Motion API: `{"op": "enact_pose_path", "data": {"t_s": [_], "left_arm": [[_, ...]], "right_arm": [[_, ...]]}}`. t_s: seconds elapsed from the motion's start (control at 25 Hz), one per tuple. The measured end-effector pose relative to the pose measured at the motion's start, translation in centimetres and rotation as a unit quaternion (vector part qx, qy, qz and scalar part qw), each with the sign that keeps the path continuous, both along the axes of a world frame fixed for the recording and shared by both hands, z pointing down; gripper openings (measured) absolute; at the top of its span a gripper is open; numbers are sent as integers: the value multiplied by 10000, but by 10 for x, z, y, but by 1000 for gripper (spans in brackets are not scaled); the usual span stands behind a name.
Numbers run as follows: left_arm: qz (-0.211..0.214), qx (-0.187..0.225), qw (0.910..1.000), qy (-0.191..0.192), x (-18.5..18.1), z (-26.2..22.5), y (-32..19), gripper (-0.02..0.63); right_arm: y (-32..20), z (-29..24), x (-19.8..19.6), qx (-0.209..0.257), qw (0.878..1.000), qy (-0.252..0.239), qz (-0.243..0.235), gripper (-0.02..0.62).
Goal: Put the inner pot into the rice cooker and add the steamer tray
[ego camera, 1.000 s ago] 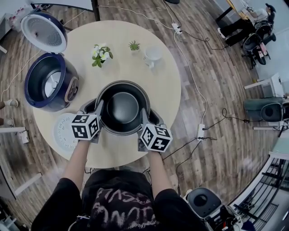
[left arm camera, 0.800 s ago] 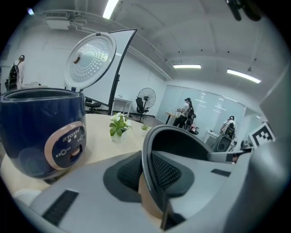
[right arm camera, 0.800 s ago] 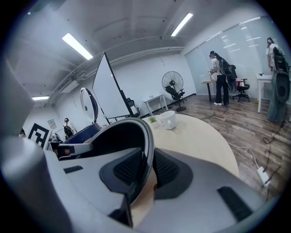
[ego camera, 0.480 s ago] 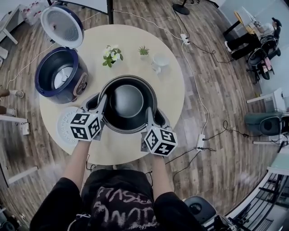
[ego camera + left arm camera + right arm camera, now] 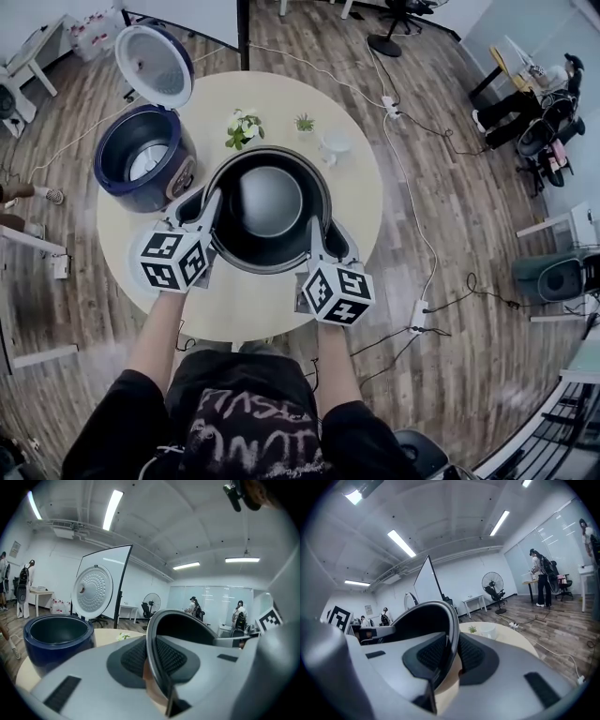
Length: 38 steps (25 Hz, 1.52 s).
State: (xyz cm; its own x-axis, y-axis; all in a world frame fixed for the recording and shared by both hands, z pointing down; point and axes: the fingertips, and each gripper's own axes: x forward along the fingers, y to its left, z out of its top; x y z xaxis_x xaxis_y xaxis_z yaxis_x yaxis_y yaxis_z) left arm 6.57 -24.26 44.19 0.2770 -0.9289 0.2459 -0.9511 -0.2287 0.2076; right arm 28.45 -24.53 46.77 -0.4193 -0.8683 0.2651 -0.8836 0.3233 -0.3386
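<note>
Pot risen, left tongs tightening on it

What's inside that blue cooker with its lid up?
Only a bare silvery plate at the bottom of the rice cooker; no pot. Its near wall hides part of the floor.

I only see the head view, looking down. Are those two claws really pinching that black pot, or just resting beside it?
Observer: Pinching. The left gripper view shows the left claw, which has just been closing, with pads pressed on both sides of the inner pot rim.
Visitor: And the other?
Observer: Likewise: in the right gripper view, the right claw is shut on the rim.
Visitor: Is the cooker's lid fully up?
Observer: Yes; seen side-on, the lid stands upright above the rice cooker.
</note>
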Motion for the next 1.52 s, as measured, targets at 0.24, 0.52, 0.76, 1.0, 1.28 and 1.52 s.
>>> {"op": "enact_pose_path", "data": {"t_s": [0.24,0.52,0.76,1.0,1.28,1.52], "left_arm": [[-78,321,9994,-60,-12,-28,7,67],[-25,544,9985,72,-32,-32,11,66],[88,687,9973,252,-66,-44,14,66],[151,758,9963,386,-113,-58,11,66],[244,904,9941,549,-174,-74,0,66],[267,981,9927,644,-231,-87,-13,66]], "right_arm": [[3,-26,-12,283,9995,-102,-51,81],[9,-31,-31,441,9990,-24,96,80],[15,-49,-65,565,9982,63,192,80],[14,-67,-111,625,9975,173,277,78],[6,-88,-172,751,9963,248,337,78],[-7,-105,-228,815,9956,286,373,77]]}}
